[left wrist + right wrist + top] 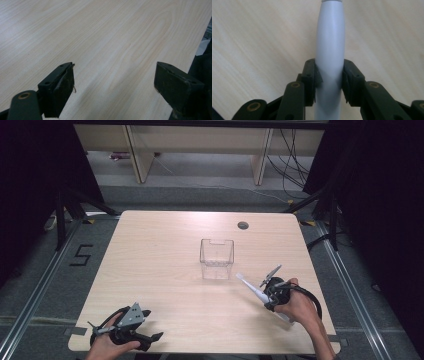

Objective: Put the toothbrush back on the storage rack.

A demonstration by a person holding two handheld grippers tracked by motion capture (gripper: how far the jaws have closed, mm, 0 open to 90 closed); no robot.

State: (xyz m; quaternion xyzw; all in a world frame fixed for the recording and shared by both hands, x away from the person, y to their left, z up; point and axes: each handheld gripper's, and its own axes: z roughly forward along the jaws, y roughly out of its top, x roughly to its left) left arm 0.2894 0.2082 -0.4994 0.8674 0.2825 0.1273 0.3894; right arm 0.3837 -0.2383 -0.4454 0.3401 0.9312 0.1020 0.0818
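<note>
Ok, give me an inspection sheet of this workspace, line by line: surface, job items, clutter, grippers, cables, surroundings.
Surface: light wood table, round cable hole near far edge.
Job's things: clear plastic container, upright, mid-table; white toothbrush-like handle, tip aimed toward the container.
Clutter: nothing seen.
Grippers: left gripper open, low over the near left corner; right gripper shut on the handle.
Cables: black cable trailing from right gripper.
Surroundings: grey floor, black curtains, "5" marked on floor.

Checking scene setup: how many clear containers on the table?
1. The clear container stands upright near the table's middle, just beyond the white tool clamped in the right gripper. Nothing seems to hide another.
</note>
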